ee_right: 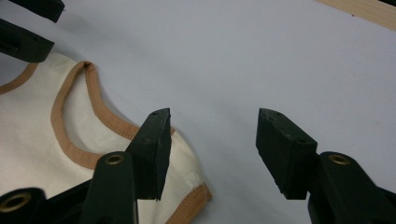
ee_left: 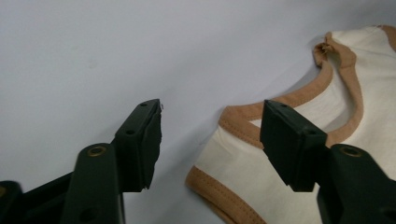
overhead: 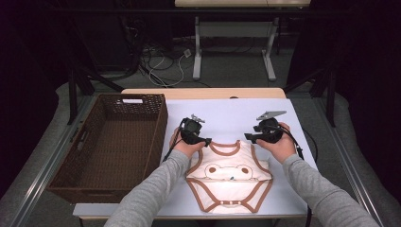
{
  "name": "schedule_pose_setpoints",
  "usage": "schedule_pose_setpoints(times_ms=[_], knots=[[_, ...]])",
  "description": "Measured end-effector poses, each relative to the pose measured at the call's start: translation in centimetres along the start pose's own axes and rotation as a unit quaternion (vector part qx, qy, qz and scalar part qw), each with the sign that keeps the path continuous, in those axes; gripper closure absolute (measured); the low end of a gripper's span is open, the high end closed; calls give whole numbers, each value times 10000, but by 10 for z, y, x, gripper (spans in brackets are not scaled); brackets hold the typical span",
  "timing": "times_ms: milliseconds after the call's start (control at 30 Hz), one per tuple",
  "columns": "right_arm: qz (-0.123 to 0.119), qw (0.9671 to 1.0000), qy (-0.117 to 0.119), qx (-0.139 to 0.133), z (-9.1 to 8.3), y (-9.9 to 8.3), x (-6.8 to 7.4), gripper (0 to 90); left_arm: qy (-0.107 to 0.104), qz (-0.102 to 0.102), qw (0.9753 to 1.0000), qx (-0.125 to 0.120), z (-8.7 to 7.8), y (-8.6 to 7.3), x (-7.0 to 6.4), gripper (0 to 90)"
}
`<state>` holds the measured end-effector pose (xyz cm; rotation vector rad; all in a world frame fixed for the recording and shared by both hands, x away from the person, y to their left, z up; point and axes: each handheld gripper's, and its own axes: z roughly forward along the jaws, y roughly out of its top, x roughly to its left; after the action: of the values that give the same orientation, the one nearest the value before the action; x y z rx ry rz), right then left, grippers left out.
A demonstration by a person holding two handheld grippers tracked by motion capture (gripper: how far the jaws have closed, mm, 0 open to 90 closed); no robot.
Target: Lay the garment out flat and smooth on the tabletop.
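Note:
A cream baby bodysuit [overhead: 230, 177] with brown trim and a bear face lies flat near the front edge of the pale table [overhead: 227, 111], neck opening facing away from me. My left gripper [overhead: 206, 141] hovers at its left shoulder, jaws open; in the left gripper view [ee_left: 212, 128] one jaw stands over the shoulder strap of the bodysuit [ee_left: 243, 163], the other over bare table. My right gripper [overhead: 249, 137] is open at the right shoulder; in the right gripper view [ee_right: 212, 135] one jaw is above the bodysuit's [ee_right: 37, 140] shoulder corner. Neither grips cloth.
A large brown wicker basket [overhead: 163, 123] stands against the table's left side, nothing visible inside. Bare table surface stretches behind the bodysuit. A white-legged desk [overhead: 197, 52] and floor cables sit farther back. The left gripper's jaws [ee_right: 25, 39] show at the right gripper view's top left.

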<state>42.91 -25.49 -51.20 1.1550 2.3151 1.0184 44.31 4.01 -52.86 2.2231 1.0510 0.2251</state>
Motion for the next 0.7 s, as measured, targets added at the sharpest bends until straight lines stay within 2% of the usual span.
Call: schedule_pose_setpoints(times_ms=[200,267,400,433,533,600,633,667,700], knots=[[33,9999,66,103,3,-1,0,517,-32,-109,9996,244,3,-3,3,532],[42,9999,46,130,4,-1,0,527,-89,-235,9991,341,5,-5,3,574],[16,9999,75,150,5,-2,0,539,-30,-210,9988,450,5,-9,7,612],[25,9998,67,171,5,-2,1,541,-71,-360,9983,447,6,-11,7,619],[4,9998,60,181,6,-2,1,546,-93,-356,9979,541,6,-12,7,662],[61,9998,59,184,7,-2,1,549,-126,-209,9981,573,7,-12,6,672],[76,9998,63,185,8,-2,1,550,-64,-127,9983,557,7,-11,5,681],[74,9998,65,193,8,-2,1,552,-44,-119,9983,561,8,-11,5,703],[82,9998,70,171,9,-3,0,554,-52,-197,9981,575,8,-11,4,713]])
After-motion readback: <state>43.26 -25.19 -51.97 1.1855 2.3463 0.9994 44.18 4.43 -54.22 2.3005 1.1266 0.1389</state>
